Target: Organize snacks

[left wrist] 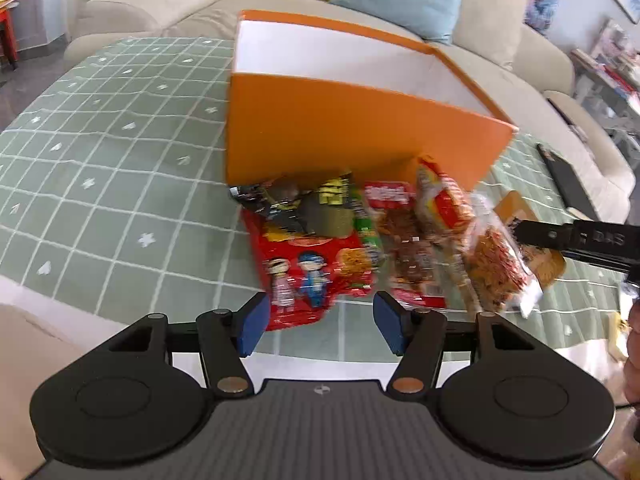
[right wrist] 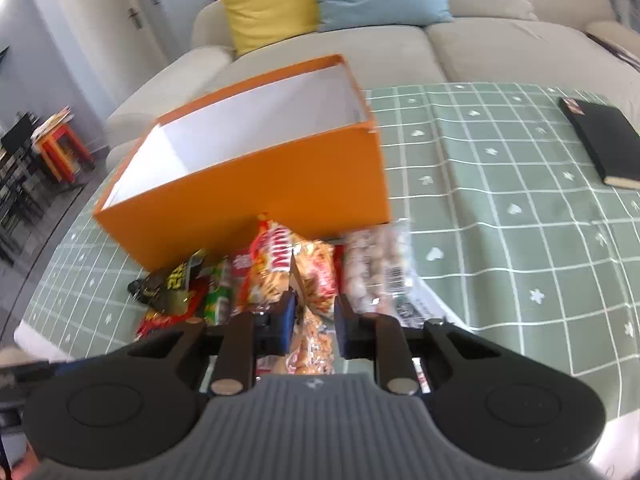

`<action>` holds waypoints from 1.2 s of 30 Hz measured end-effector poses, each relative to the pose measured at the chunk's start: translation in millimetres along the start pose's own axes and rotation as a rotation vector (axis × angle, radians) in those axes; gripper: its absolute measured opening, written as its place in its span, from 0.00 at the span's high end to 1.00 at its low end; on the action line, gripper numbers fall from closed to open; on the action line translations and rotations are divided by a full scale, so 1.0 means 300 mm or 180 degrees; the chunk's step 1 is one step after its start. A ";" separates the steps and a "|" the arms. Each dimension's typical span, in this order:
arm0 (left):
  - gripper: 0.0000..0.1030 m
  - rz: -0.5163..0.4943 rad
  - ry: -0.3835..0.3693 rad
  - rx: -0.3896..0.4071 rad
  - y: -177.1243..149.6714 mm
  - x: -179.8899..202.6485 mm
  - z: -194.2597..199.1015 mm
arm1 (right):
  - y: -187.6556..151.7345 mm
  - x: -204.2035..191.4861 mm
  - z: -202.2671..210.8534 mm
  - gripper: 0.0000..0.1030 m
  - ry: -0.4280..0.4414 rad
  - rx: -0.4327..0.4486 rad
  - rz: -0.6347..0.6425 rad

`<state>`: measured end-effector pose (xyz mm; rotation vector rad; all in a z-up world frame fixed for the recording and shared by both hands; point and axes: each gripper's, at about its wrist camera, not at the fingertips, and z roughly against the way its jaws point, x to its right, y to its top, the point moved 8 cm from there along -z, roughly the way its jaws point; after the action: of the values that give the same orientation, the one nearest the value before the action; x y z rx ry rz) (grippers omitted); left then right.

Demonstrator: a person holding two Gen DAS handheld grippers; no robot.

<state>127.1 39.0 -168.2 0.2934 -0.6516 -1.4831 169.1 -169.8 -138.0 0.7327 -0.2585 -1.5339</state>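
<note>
Orange box (right wrist: 256, 184): open-topped, white inside, standing ahead of both my grippers on the green checked cloth (right wrist: 500, 184). Snack pile (left wrist: 360, 240): just beyond my fingertips, against the box's near wall. Black notebook (right wrist: 604, 144): far right of my right gripper. Left gripper (left wrist: 320, 320): jaws spread, nothing between them. Right gripper (right wrist: 316, 320): jaws narrowly parted around a clear packet of orange crackers (right wrist: 316, 280); whether the pads press it I cannot tell.

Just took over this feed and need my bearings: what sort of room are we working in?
Most likely a home living room: a beige sofa with yellow and blue cushions sits right behind a table under a green checked cloth, where snack packets lie by an orange box.
</note>
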 end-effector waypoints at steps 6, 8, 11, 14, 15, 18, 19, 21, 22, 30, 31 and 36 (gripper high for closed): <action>0.55 -0.0523 -0.0273 0.0037 0.006 0.178 -0.012 | -0.022 0.050 -0.016 0.82 0.0071 -0.0162 -0.0248; 0.60 -0.0729 -0.0329 0.0082 0.008 0.245 -0.040 | -0.030 0.043 -0.016 0.82 0.0145 -0.0179 -0.0263; 0.71 -0.0763 -0.0475 -0.0021 -0.005 0.297 -0.107 | -0.037 0.022 -0.012 0.79 0.0260 -0.0176 -0.0254; 0.79 -0.0693 -0.0592 -0.0149 -0.017 0.322 -0.165 | -0.046 -0.001 -0.015 0.77 0.0339 -0.0192 -0.0216; 0.81 -0.0687 -0.0597 -0.0162 -0.020 0.325 -0.174 | -0.050 -0.007 -0.017 0.77 0.0357 -0.0202 -0.0203; 0.84 -0.0666 -0.0622 -0.0209 -0.034 0.323 -0.193 | -0.063 -0.025 -0.028 0.74 0.0391 -0.0218 -0.0150; 0.84 -0.0657 -0.0621 -0.0226 -0.035 0.321 -0.198 | -0.068 -0.031 -0.034 0.74 0.0383 -0.0221 -0.0114; 0.86 -0.0659 -0.0595 -0.0256 -0.041 0.323 -0.207 | -0.080 -0.043 -0.051 0.73 0.0371 -0.0244 -0.0048; 0.86 -0.0668 -0.0576 -0.0262 -0.042 0.321 -0.210 | -0.086 -0.047 -0.058 0.72 0.0368 -0.0258 -0.0027; 0.88 -0.0580 -0.0676 -0.0314 -0.051 0.303 -0.230 | -0.130 -0.038 -0.134 0.66 0.0257 -0.0333 0.0047; 0.88 -0.0581 -0.0669 -0.0327 -0.052 0.300 -0.231 | -0.137 -0.032 -0.148 0.68 0.0255 -0.0369 0.0026; 0.76 -0.0751 -0.0438 -0.0213 -0.050 0.269 -0.189 | -0.147 -0.011 -0.160 0.74 0.0239 -0.0365 -0.0023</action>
<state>143.7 -52.7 -203.9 0.2231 -0.6933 -1.7593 161.4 -148.6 -199.1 0.6994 -0.1111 -1.5116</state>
